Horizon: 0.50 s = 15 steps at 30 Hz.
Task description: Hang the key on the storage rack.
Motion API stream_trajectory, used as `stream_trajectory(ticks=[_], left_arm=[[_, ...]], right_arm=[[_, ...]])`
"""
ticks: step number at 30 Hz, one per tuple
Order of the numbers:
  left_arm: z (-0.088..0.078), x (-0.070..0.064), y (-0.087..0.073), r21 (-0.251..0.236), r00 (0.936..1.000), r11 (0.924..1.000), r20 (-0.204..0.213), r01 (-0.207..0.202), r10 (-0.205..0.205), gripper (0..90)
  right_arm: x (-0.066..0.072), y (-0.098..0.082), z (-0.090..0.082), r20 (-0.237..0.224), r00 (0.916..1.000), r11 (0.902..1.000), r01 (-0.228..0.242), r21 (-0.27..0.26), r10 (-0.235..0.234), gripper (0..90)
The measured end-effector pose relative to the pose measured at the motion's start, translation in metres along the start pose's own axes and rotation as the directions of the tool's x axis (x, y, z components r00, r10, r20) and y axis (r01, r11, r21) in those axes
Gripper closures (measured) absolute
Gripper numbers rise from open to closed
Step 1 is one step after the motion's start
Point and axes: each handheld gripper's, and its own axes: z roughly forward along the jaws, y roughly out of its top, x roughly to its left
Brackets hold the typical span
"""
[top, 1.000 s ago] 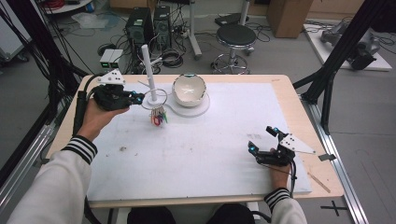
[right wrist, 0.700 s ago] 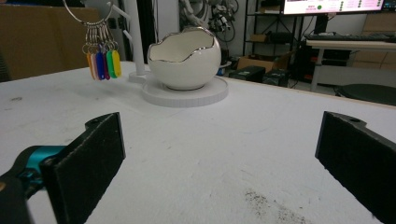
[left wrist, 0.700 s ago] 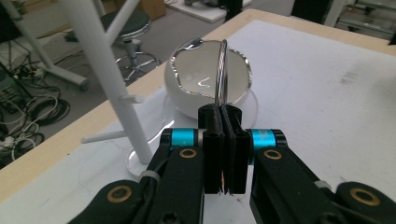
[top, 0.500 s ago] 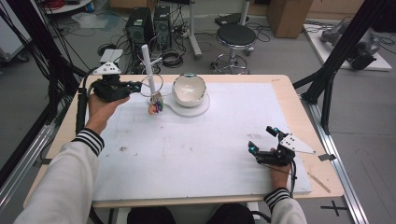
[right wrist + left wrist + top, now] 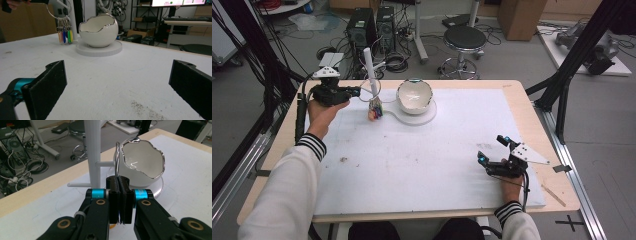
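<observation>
Left gripper (image 5: 353,91), jaws clamped on the ring (image 5: 117,157), probably needs to hook it onto the peg (image 5: 105,163); right gripper (image 5: 494,150) rests wide open, empty

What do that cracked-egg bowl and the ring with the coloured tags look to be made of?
The bowl looks like glazed white ceramic: its glossy surface catches highlights, and its jagged rim carries a shiny silver-coloured edge. The ring, clamped in the left gripper, looks like thin polished metal wire, bright and reflective. The coloured tags could be plastic or painted metal; they are too small to tell.
</observation>
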Motion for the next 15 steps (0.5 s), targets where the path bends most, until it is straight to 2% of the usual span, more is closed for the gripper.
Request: stream_trajectory(ticks=[1, 4, 7, 15], left_arm=[[0.001, 0.001, -0.001, -0.001, 0.9999, 0.9999, 0.001, 0.017, -0.017, 87.4], [0.004, 0.004, -0.002, 0.015, 0.9998, 0.9997, -0.01, 0.019, -0.019, 87.4], [0.007, 0.007, -0.005, 0.017, 0.9991, 0.999, -0.013, 0.041, -0.041, 87.3], [0.014, 0.013, -0.008, 0.027, 0.9984, 0.9981, -0.017, 0.055, -0.054, 87.2]], right_arm=[[0.0, 0.0, 0.0, 0.0, 1.0, 1.0, 0.001, 0.001, -0.001, 0.9], [0.0, 0.0, 0.0, 0.0, 1.0, 1.0, -0.001, 0.001, 0.001, 0.9], [0.0, 0.0, 0.0, 0.0, 1.0, 1.0, -0.001, 0.001, 0.001, 0.9], [0.0, 0.0, 0.0, 0.0, 1.0, 1.0, 0.0, 0.001, 0.0, 0.9]])
